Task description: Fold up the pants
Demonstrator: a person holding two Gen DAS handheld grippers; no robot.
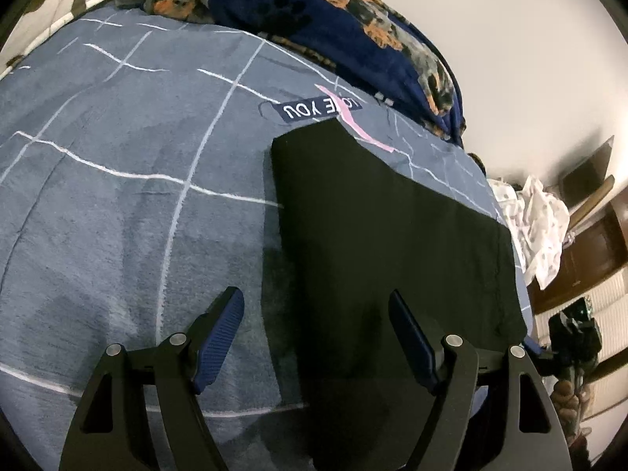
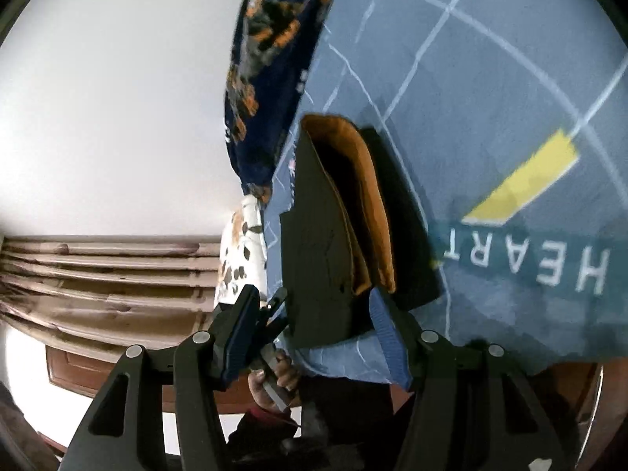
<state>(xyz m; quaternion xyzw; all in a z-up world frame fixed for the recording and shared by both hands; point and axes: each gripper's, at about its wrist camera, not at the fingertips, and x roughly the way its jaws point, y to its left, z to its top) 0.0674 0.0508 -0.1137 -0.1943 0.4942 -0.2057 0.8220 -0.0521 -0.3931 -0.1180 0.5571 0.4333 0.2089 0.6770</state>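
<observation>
Black pants (image 1: 376, 243) lie folded flat on the blue-grey bedspread (image 1: 117, 196), forming a long dark rectangle. My left gripper (image 1: 314, 314) is open and empty, low over the near left edge of the pants. In the right wrist view the pants (image 2: 325, 243) show as a folded stack with an orange-brown lining (image 2: 365, 196) between the layers. My right gripper (image 2: 314, 314) is open and empty at the stack's near end. The other hand and its gripper (image 2: 271, 322) show beside the left finger.
A navy blanket with dog print (image 1: 353, 23) is bunched along the bed's far edge. A floral pillow (image 1: 59, 8) lies at the back left. White patterned cloth (image 1: 537, 223) and brown wooden furniture (image 1: 596, 243) stand past the bed's right edge.
</observation>
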